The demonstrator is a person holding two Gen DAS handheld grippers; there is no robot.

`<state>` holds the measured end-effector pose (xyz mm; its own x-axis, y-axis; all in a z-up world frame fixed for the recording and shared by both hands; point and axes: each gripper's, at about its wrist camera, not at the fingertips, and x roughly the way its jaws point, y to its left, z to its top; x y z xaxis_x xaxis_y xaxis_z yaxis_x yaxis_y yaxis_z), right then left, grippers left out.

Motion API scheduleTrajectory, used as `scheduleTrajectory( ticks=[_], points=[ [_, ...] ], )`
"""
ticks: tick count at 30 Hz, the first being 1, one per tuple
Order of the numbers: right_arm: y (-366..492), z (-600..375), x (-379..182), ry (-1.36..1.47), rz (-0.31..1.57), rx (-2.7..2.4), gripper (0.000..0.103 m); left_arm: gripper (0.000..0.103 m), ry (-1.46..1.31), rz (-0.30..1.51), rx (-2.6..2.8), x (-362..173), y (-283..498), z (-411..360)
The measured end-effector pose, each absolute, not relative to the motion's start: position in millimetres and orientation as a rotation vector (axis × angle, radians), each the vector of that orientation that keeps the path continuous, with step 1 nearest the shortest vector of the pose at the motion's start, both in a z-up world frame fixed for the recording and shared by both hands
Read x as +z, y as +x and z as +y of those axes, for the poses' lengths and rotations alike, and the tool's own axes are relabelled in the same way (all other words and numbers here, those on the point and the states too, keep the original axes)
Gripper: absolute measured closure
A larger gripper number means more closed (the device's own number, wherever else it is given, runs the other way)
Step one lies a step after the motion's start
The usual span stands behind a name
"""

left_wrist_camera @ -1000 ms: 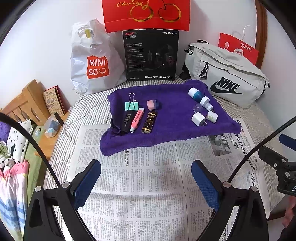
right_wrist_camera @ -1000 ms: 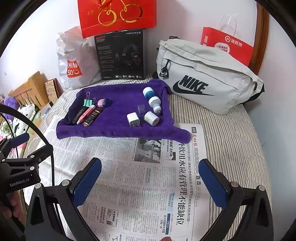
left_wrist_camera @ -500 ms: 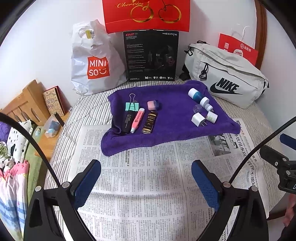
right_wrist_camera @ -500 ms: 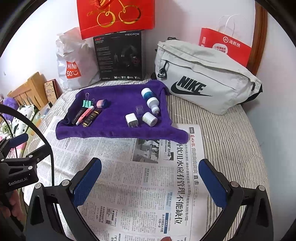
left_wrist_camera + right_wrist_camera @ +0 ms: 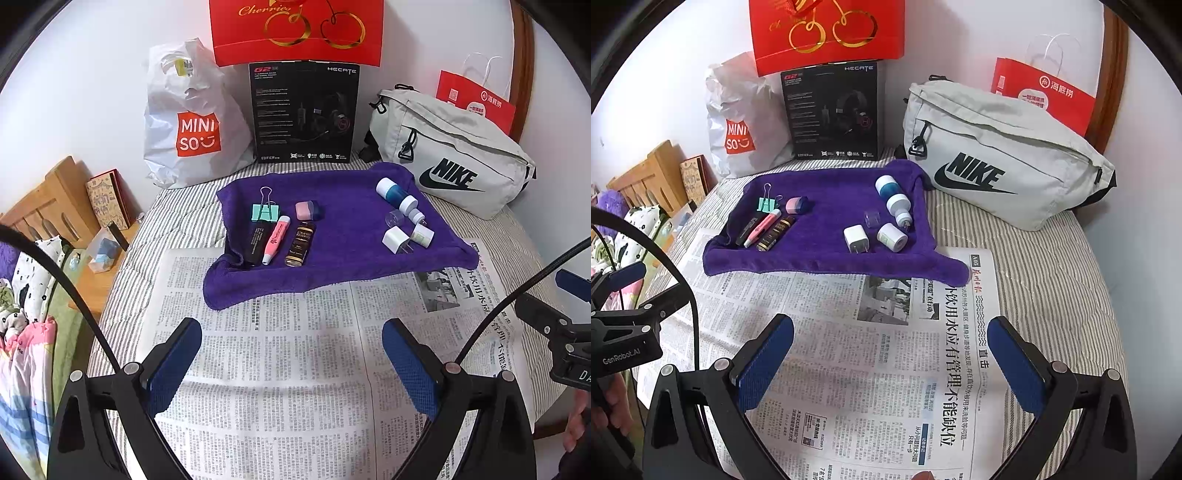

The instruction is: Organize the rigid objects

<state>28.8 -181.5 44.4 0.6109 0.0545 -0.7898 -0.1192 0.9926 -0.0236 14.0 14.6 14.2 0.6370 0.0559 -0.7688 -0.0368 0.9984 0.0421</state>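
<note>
A purple towel [image 5: 343, 258] [image 5: 820, 258] lies on the bed and carries two groups of small objects. On its left are a mint binder clip [image 5: 264, 210], a black pen [image 5: 256, 240], a pink highlighter [image 5: 275, 240], a pink eraser [image 5: 308, 209] and a dark brown bar [image 5: 300, 248]. On its right are a blue-and-white bottle [image 5: 887, 187], a small white bottle [image 5: 900, 210], a clear cap [image 5: 873, 218], a white plug [image 5: 856, 239] and a white cylinder [image 5: 892, 237]. My left gripper [image 5: 291, 354] and right gripper [image 5: 890, 354] hang open over the newspaper [image 5: 295, 369], empty.
Behind the towel stand a white Miniso bag [image 5: 188, 118], a black headset box [image 5: 304, 112], a red cherry bag [image 5: 295, 31], a grey Nike bag [image 5: 1001, 155] and a red paper bag [image 5: 1045, 92]. A wooden bedside stand [image 5: 55, 206] is at the left.
Both grippers have drifted slightly, the right view shifting left and a little nearer the towel. Nothing on the towel has moved. Both grippers stay open.
</note>
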Motion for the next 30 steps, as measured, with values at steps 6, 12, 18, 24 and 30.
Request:
scheduleTrajectory(
  ticks=[6,12,18,24,30],
  points=[
    [28.8,-180.6,43.9,-0.081,0.910,0.101,0.000,0.004,0.026,0.881,0.054,13.8,13.3,13.6],
    [26.6,-179.6,44.9,-0.085,0.907,0.102,0.000,0.004,0.029,0.878,0.050,14.3,10.3,12.8],
    [26.2,-179.7,46.1,-0.086,0.903,0.103,0.000,0.004,0.035,0.880,0.049,14.6,10.5,12.9],
    [25.5,-179.3,46.0,-0.091,0.904,0.103,0.000,0.004,0.032,0.876,0.045,15.7,9.7,13.6],
    [24.2,-178.1,46.0,-0.099,0.906,0.106,0.000,0.004,0.023,0.873,0.041,15.8,7.8,15.6]
  ],
)
